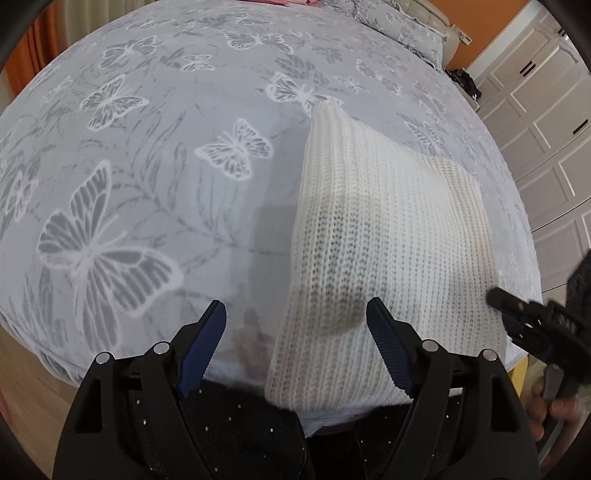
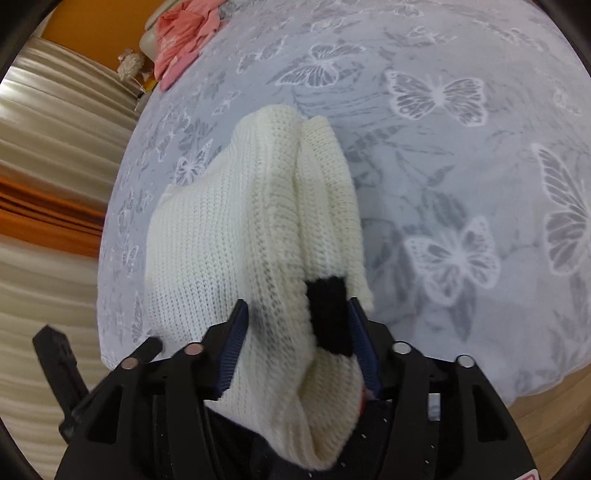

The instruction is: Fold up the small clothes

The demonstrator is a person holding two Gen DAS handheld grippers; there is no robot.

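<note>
A white knit garment (image 1: 388, 236) lies folded on the butterfly-print bed cover (image 1: 147, 155), its near edge hanging over the bed's front edge. My left gripper (image 1: 295, 314) is open and empty, its right finger (image 1: 388, 343) above the knit's near edge. My right gripper (image 2: 295, 314) is shut on a bunched fold of the same knit (image 2: 258, 229), with a small black patch (image 2: 328, 314) of the garment against its right finger. The right gripper also shows at the right edge of the left wrist view (image 1: 524, 314).
Pink clothes (image 2: 184, 40) lie at the far end of the bed. Pillows (image 1: 402, 26) sit at the head. White cabinet doors (image 1: 546, 129) and cream and orange curtains (image 2: 55, 192) flank the bed. Wood floor (image 2: 546, 402) shows below the bed edge.
</note>
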